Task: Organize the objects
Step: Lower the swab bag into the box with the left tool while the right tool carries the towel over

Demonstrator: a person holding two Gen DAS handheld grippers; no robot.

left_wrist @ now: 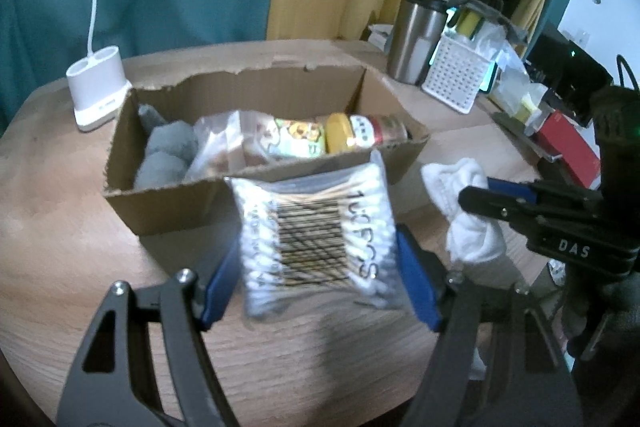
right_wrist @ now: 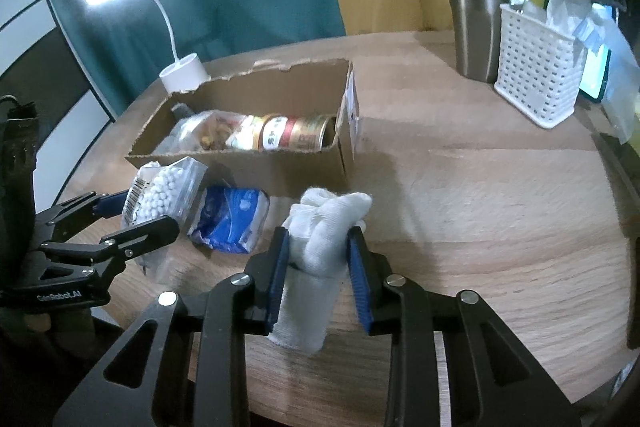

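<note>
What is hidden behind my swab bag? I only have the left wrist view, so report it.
Observer: A blue packet lies on the table right beside the swab bag, in front of the cardboard box.
Operator: Now check the right gripper's hold on the cloth.
Observer: The right gripper is shut on the white cloth. Both blue pads press on its sides, and the bunched end sticks out past the fingertips.
</note>
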